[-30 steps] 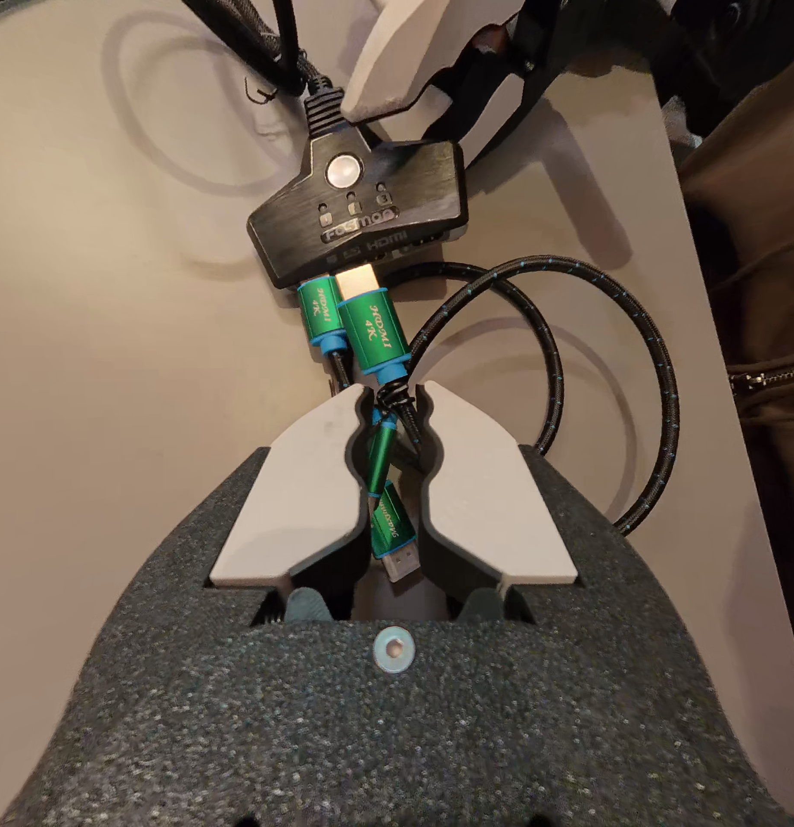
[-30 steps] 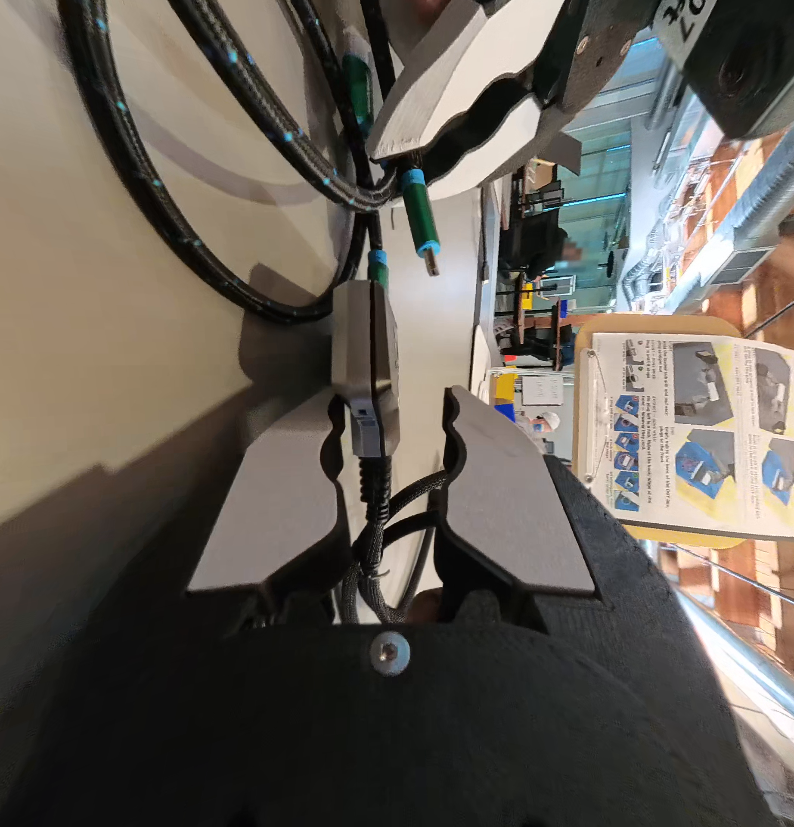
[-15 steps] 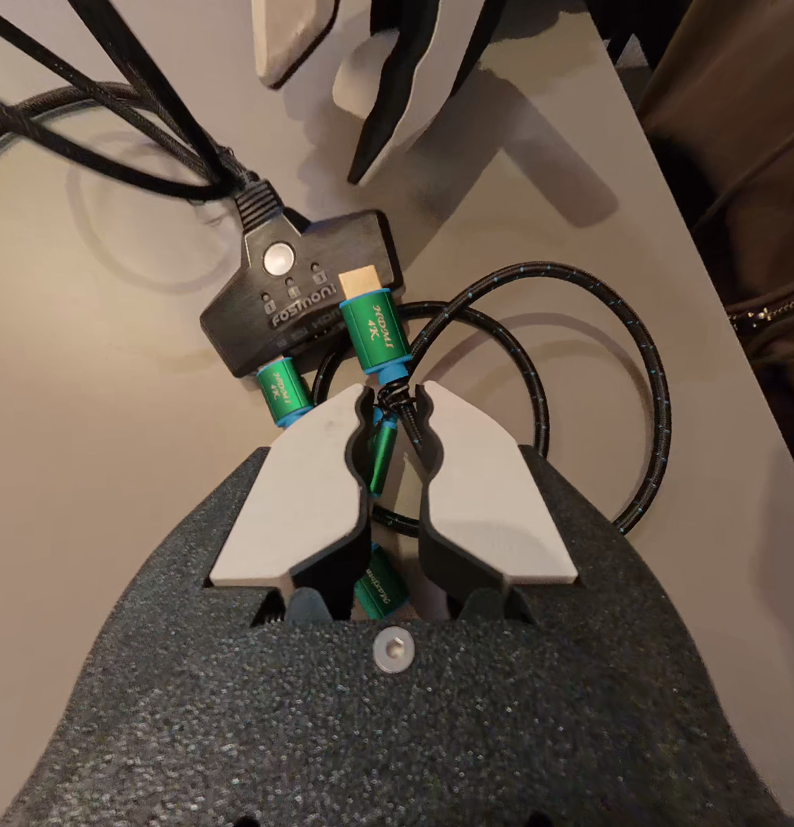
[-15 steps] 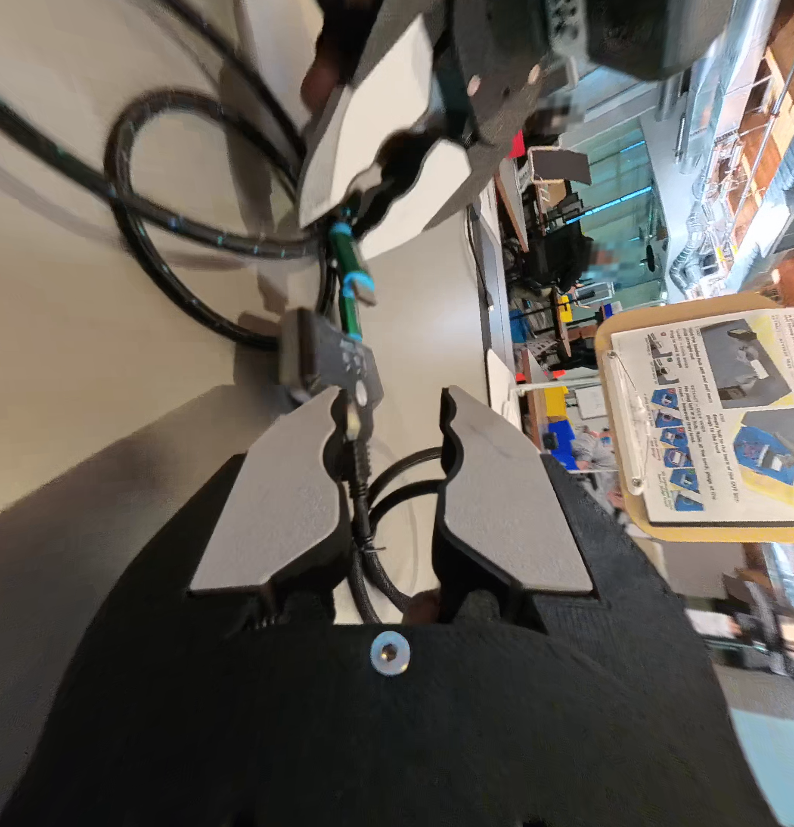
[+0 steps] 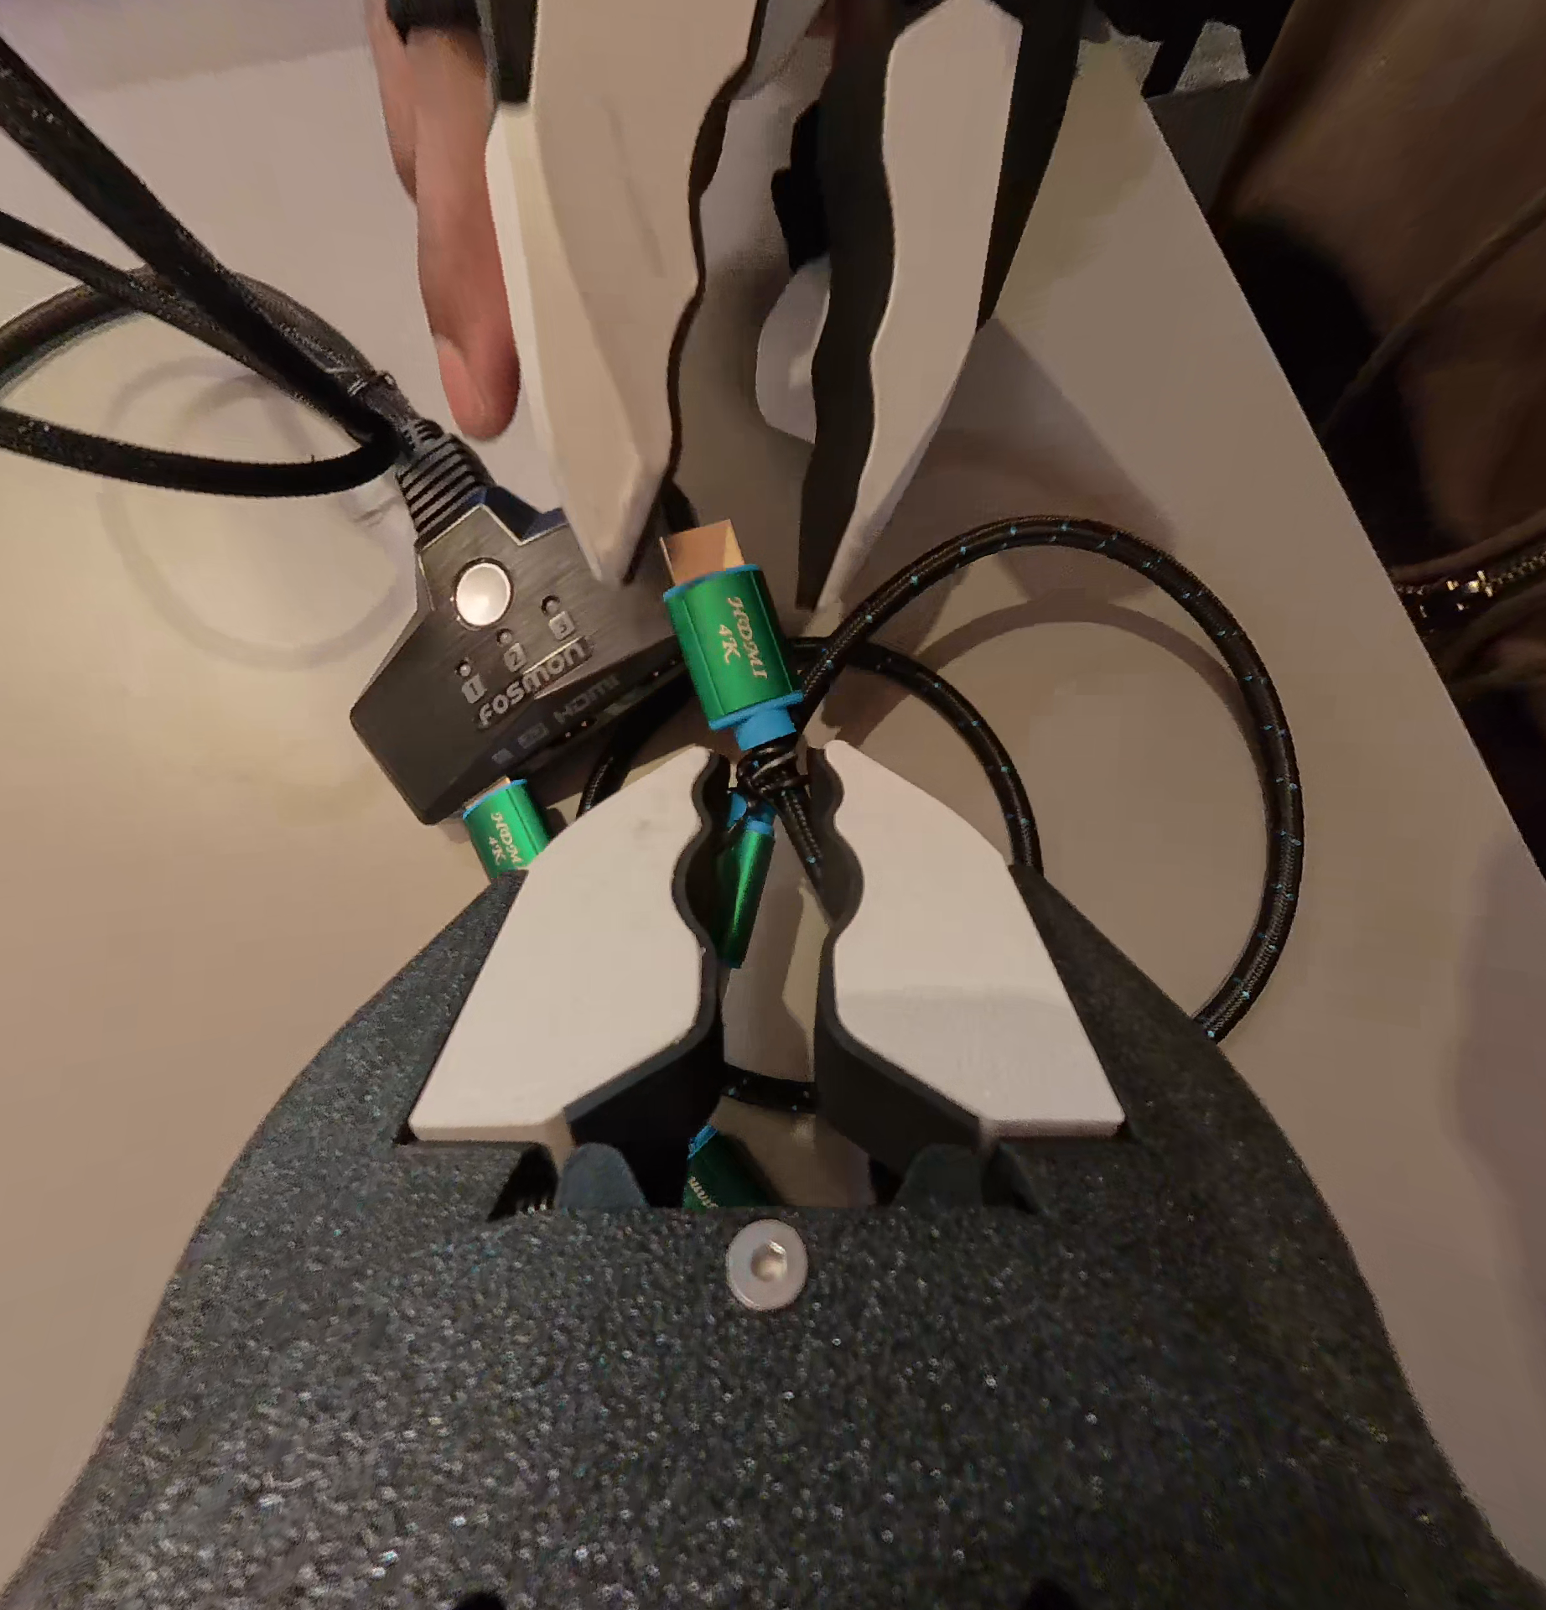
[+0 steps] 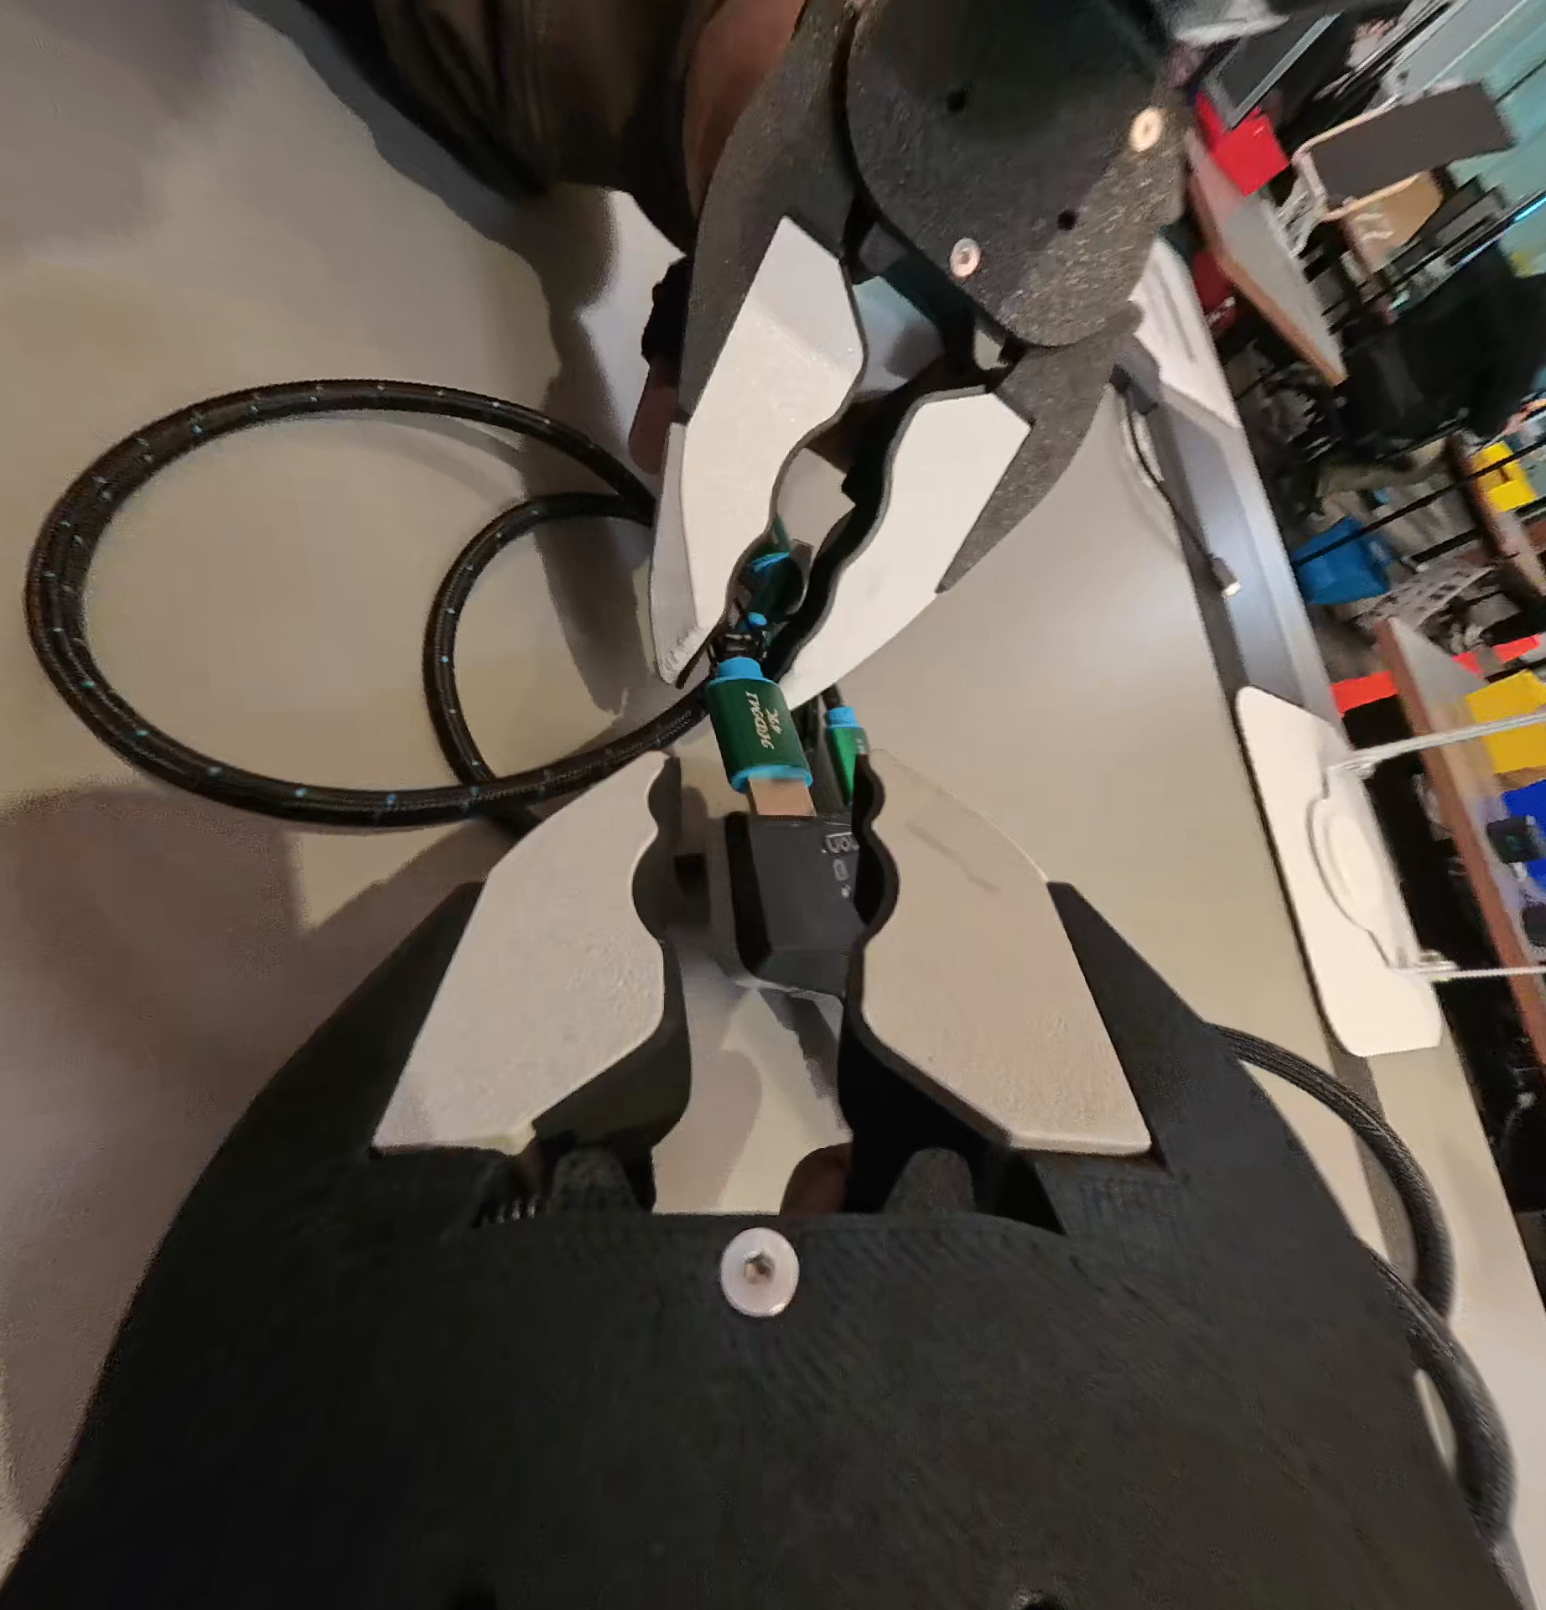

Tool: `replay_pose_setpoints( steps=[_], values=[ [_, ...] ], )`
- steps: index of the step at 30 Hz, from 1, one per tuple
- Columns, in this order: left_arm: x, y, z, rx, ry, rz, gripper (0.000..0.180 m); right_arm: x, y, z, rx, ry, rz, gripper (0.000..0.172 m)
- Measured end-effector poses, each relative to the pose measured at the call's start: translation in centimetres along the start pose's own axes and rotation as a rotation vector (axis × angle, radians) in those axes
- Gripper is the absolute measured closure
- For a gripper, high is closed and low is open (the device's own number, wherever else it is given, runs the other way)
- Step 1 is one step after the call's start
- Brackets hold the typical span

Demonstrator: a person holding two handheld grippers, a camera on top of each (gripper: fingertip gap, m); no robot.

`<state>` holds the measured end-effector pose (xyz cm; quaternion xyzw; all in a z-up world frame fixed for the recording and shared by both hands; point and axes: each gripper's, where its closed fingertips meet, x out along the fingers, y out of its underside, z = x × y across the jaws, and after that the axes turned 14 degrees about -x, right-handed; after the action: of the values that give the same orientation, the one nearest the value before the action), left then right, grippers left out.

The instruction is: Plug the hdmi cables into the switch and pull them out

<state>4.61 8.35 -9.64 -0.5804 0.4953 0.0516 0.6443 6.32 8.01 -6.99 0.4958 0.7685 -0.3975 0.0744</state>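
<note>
Your left gripper [image 5: 765, 767] is clamped on the braided cable [image 5: 1257, 784] right behind the blue collar of the green plug [image 5: 735, 645], both pads pressing the cable and its tie knot at centre frame. The plug sticks out past the tips toward the upper middle with its gold tip [image 5: 704, 558] bare and not in any port. A second ago that tip sat at the port face of the black switch box [image 5: 508, 688]. Now the box has slid to the left of centre and turned, so the plug lies along its right corner instead of lined up with a socket. Your right gripper [image 6: 765, 784] has come in from the top of the left view and now straddles the box's cable end. It is open: the right pad meets the box side, but bare table shows between the left pad and the box, so there is no grip yet. The box itself is flat, dark and brushed, with a round silver button and three small lamps on top. It lies on the beige table [image 5: 142, 958], and a second green plug [image 5: 504, 836] is seated in its lower-left port. A thick black lead [image 5: 186, 287] runs off to the upper left. The braided cable loops wide at right of frame, and a fingertip [image 5: 465, 305] shows at upper centre.
</note>
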Motion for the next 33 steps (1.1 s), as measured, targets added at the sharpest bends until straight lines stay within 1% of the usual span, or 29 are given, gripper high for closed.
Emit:
replay_pose_setpoints(
  steps=[4,5,6,9,15,21,28,33],
  values=[
    [0.2,-0.2,-0.7,0.042,0.012,0.004,0.162,1.0,0.2,0.6,-0.008,-0.028,0.049,0.137],
    [0.3,-0.2,-0.8,0.049,0.014,0.003,0.162,1.1,0.1,0.8,-0.022,-0.041,0.053,0.148],
    [0.4,-0.2,-0.9,0.051,0.018,0.009,0.162,1.1,0.1,1.0,-0.034,-0.049,0.058,0.151],
    [0.5,-0.1,-0.8,0.043,0.018,0.005,0.162,1.1,0.3,1.1,-0.051,-0.061,0.075,0.151],
    [0.1,-0.5,-0.5,-0.036,0.05,-0.047,0.163,0.8,0.4,0.5,-0.059,-0.031,0.076,0.152],
    [0.0,-0.5,-0.5,-0.039,0.05,-0.05,0.163,0.5,0.6,0.5,-0.06,-0.035,0.075,0.152],
    [-0.9,-0.5,-0.1,-0.061,0.061,-0.08,0.164,0.0,1.1,0.0,-0.056,-0.019,0.082,0.152],
    [-0.6,0.0,-0.1,-0.073,0.069,-0.052,0.163,0.3,1.1,0.4,-0.063,-0.028,0.078,0.152]
  ],
)
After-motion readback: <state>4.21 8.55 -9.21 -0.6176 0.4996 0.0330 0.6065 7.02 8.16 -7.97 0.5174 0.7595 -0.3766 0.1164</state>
